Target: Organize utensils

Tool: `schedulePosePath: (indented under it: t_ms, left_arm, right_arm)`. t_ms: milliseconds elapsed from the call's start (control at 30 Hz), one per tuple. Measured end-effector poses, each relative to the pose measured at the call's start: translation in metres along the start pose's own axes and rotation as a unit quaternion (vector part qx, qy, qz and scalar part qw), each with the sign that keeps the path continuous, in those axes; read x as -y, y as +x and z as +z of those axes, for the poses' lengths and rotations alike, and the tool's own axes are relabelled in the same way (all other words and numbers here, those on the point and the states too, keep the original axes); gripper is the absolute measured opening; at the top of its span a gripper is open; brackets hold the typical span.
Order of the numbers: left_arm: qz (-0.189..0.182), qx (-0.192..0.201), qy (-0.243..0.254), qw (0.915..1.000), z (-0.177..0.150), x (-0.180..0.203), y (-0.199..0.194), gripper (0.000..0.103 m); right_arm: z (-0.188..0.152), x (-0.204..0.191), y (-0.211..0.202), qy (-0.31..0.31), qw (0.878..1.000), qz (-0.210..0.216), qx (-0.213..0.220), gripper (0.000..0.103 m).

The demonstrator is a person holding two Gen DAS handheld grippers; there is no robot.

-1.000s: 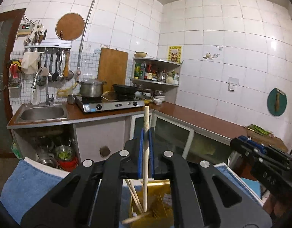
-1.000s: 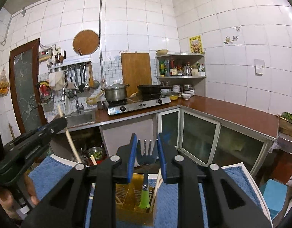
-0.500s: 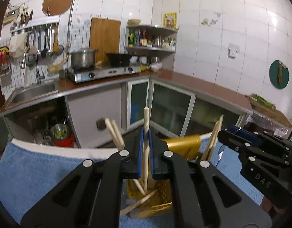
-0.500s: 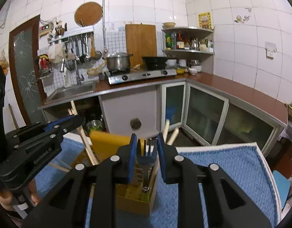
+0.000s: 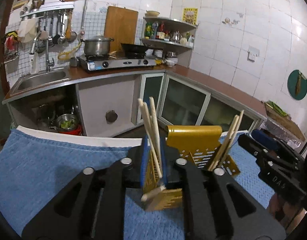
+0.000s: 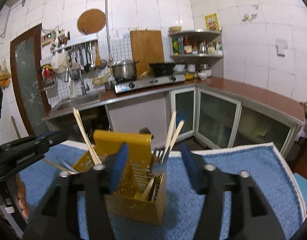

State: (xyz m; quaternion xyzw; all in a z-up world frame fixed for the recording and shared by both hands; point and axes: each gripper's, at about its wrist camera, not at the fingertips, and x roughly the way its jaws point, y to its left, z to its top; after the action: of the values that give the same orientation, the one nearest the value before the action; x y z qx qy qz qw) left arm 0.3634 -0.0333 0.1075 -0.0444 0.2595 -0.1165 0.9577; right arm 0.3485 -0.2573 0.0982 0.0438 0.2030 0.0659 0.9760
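Observation:
A yellow perforated utensil holder (image 6: 133, 198) stands on a blue towel (image 6: 233, 172); it also shows in the left wrist view (image 5: 193, 140). Wooden chopsticks (image 6: 173, 132) and a fork (image 6: 160, 156) lean in its right compartment, more chopsticks (image 6: 83, 132) in its left. My left gripper (image 5: 153, 160) is open a little, its blue pads either side of chopsticks (image 5: 151, 124) that stand in the holder. My right gripper (image 6: 153, 164) is wide open around the holder's top, the fork free between its pads. Each gripper shows in the other's view: the left (image 6: 29, 148), the right (image 5: 273, 160).
The towel (image 5: 53, 160) covers a white-edged table. Beyond it are kitchen counters with a sink (image 5: 41, 78), a gas stove with a pot (image 5: 97, 46), a wok, a corner shelf of bottles (image 6: 195, 44) and glass-door cabinets (image 6: 217, 120).
Both grippers came down over the holder and opened. The left let go of its chopstick, the right let go of the fork; both now stand in the holder.

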Motion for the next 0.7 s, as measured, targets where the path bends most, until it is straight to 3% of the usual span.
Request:
schedulePosePath:
  t_ms: [67,100,333,500,700]
  left_arm:
    - [0.007,0.014,-0.002,0.9999,0.001,-0.004,-0.021,0.038]
    - [0.013,0.019,-0.001,0.9997,0.0,-0.005,-0.031,0.052]
    - [0.045,0.064,0.01,0.9968,-0.03,-0.022,-0.111,0.098]
    - [0.078,0.098,0.026,0.9918,-0.064,-0.024,-0.157,0.098]
    - [0.08,0.105,0.017,0.9912,-0.102,-0.024,-0.197,0.098]
  right_arm:
    - [0.005,-0.003,-0.014,-0.007,1.0,-0.006,0.004,0.056]
    - [0.007,-0.003,-0.022,-0.009,1.0,-0.012,0.006,0.057]
    - [-0.012,-0.014,-0.095,-0.019,0.999,-0.018,0.037,0.079]
    - [-0.041,-0.028,-0.144,-0.025,0.998,-0.018,0.061,0.09]
    - [-0.07,-0.042,-0.19,-0.002,0.998,-0.01,0.07,0.096]
